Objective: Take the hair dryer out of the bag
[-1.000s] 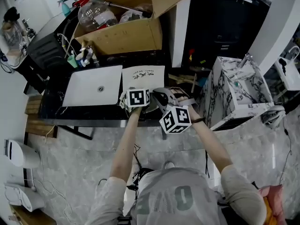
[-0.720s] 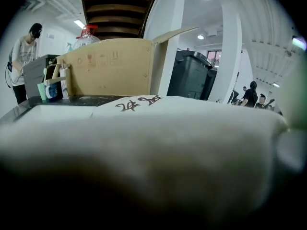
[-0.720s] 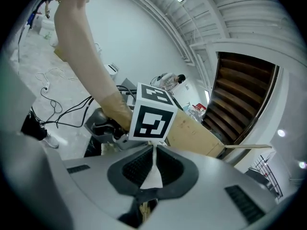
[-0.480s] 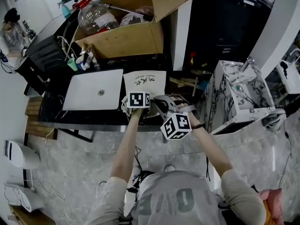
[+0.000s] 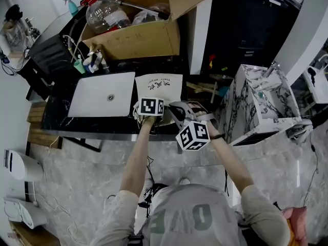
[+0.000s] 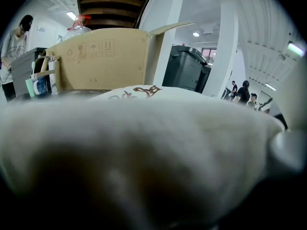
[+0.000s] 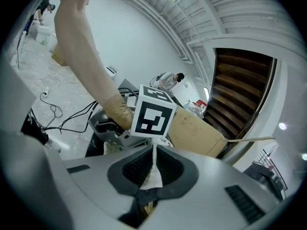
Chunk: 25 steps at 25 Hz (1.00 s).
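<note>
**Hair dryer out of sight in the cloth bag**

No view shows the hair dryer; presumably it sits inside the white cloth bag (image 5: 161,88), which lies on the dark counter (image 5: 102,124) just beside the white basin (image 5: 100,94). I expect a rigid, smooth, fairly weighty shell with a trailing cord, best taken by the handle or barrel. The right gripper (image 7: 152,169) is clamped on a fold of the bag's edge. The left gripper (image 5: 151,107) is at the bag. Cloth fills its view, and its jaws stand wide and have just been closing slightly. I cannot tell whether they press on anything.
</note>
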Each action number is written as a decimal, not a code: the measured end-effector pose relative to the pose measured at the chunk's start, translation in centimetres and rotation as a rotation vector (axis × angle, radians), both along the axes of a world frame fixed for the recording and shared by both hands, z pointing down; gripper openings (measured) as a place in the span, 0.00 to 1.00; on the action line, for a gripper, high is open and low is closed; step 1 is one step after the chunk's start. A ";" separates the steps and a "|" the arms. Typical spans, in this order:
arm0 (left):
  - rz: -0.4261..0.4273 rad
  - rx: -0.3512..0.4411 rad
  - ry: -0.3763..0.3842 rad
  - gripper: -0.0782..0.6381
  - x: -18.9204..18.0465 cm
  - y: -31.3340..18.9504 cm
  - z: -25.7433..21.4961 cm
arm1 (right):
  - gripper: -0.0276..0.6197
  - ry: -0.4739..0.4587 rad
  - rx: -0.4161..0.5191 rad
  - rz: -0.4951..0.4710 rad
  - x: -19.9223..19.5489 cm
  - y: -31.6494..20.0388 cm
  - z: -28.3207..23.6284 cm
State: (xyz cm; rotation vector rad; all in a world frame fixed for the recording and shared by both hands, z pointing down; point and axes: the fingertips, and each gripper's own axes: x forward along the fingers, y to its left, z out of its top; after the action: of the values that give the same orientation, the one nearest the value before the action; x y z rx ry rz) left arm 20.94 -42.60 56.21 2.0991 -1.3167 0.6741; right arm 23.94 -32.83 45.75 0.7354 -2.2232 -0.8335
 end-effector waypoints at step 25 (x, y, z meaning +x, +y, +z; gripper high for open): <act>0.002 0.067 0.050 0.50 0.1 6.3 -3.7 | 0.11 -0.012 0.045 0.054 -0.3 -0.2 -1.4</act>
State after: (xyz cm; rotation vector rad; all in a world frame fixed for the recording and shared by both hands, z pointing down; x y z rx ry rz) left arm 21.03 -36.33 52.46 2.1561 -1.3266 0.5818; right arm 23.64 -33.06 44.37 0.8197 -2.1919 -0.8567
